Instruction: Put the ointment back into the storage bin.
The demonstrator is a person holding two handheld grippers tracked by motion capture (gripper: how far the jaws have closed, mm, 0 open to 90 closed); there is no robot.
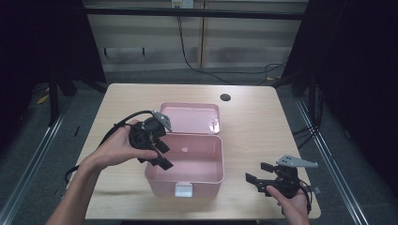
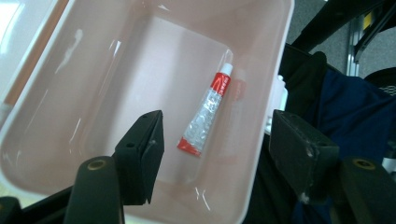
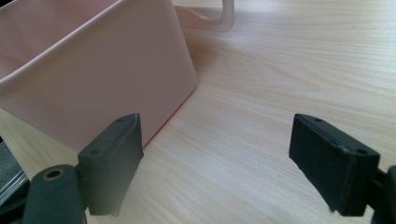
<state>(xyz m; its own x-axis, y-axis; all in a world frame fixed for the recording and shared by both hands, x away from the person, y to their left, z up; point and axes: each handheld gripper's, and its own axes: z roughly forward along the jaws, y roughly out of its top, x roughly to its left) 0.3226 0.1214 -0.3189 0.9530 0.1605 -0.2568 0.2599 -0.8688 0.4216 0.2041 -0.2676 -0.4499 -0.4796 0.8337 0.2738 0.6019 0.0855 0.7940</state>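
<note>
Box: pink box (image 1: 206, 180) sits mid-worktop (image 1: 253, 122), lid (image 1: 190, 117) swung back flat behind it, white latch (image 1: 183, 190) facing the person. Lid lies open, so the inside can be reached from above.
Tube: small tube (image 2: 205, 114), red cap end and red crimp, lies flat on the box floor, slanted, near the wall on the person's side. Touches nothing else that I can see.
Left hand-held gripper: the left hand-held gripper (image 1: 157, 154) is held over the left rim of the box, tilted down into it. Jaws spread wide, nothing between them; in the left gripper view the tube lies in line with the gap, well below the pads (image 2: 147, 144). Likely lined up this way for a reach down to the tube.
Right hand-held gripper: the right hand-held gripper (image 1: 263, 173) is held low at the front right of the worktop, apart from the box and pointed toward its right wall (image 3: 107, 79). Jaws wide apart, empty, touching nothing. Probably parked clear of the left hand's work.
Judgement: tube not yet grasped; its slant may call for a wrist turn before closing.
</note>
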